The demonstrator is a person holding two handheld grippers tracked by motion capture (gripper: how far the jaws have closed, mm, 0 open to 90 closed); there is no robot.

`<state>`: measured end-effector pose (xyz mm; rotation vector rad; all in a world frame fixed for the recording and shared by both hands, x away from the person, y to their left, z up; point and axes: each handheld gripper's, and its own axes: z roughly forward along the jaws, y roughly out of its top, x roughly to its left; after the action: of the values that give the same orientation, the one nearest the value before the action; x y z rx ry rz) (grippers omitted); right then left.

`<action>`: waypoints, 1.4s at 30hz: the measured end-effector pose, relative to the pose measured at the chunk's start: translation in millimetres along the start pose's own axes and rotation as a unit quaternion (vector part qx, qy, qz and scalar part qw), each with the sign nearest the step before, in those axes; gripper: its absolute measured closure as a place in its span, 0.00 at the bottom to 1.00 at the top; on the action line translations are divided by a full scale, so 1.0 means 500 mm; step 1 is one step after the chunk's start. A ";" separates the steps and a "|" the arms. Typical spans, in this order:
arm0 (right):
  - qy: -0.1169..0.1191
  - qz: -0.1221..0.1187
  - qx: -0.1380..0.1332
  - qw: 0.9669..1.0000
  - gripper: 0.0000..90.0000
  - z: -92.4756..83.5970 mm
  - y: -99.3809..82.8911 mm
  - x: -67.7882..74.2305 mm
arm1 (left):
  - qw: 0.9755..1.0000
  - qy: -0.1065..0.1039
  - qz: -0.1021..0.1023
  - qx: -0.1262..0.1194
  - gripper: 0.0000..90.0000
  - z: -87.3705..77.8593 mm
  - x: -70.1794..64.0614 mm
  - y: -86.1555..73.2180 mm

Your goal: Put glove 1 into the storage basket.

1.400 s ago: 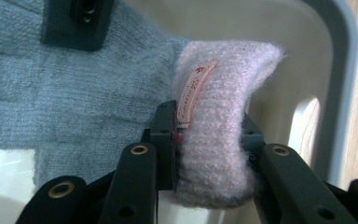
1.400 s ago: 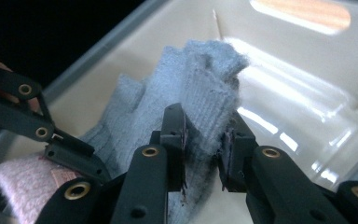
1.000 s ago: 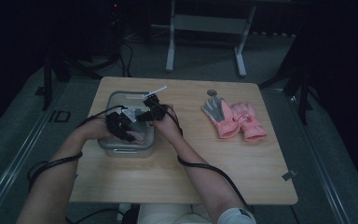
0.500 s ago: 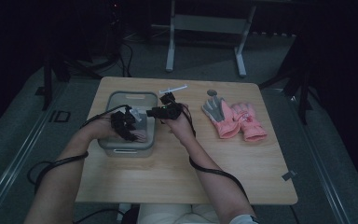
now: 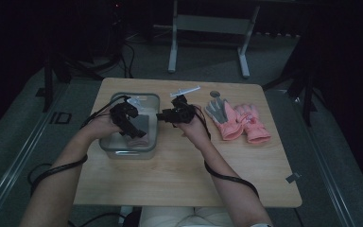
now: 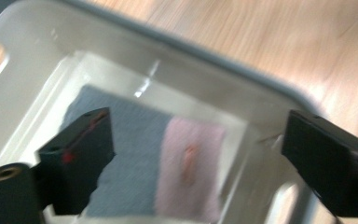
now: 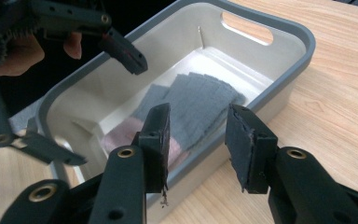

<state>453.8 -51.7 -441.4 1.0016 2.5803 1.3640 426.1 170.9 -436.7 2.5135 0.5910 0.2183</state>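
A grey bin (image 5: 127, 152) stands on the left of the wooden table, and a folded grey and pink glove (image 5: 139, 128) lies flat on its floor. My left gripper (image 5: 133, 124) hangs just above the bin; its jaws have just been opening. In the left gripper view the gripper (image 6: 198, 123) is open wide over the glove (image 6: 135, 154) with nothing between the jaws. My right gripper (image 5: 168, 115) hovers beside the bin's right wall. Its jaws (image 7: 198, 114) have been opening too and hold nothing; past them are the bin (image 7: 303, 42) and glove (image 7: 200, 102).
Two more pink gloves (image 5: 238, 120), one with a grey palm, lie at the back right of the table. A small round disc (image 5: 214, 93) sits behind them. A metal stand (image 5: 208, 23) is on the floor beyond the table.
The right gripper has moved right, from above the bin to the table beside it. The left gripper has lifted a little over the bin and spread its jaws, leaving the glove inside.
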 end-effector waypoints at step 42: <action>-0.093 0.003 -0.054 0.994 0.62 -0.251 -0.183 -0.161 | 0.994 -0.019 0.028 -0.102 0.01 0.123 -0.267 0.153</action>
<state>427.9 -224.3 -453.9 1.0642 2.3465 1.3249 351.9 23.5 -451.0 2.3332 0.4592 0.2372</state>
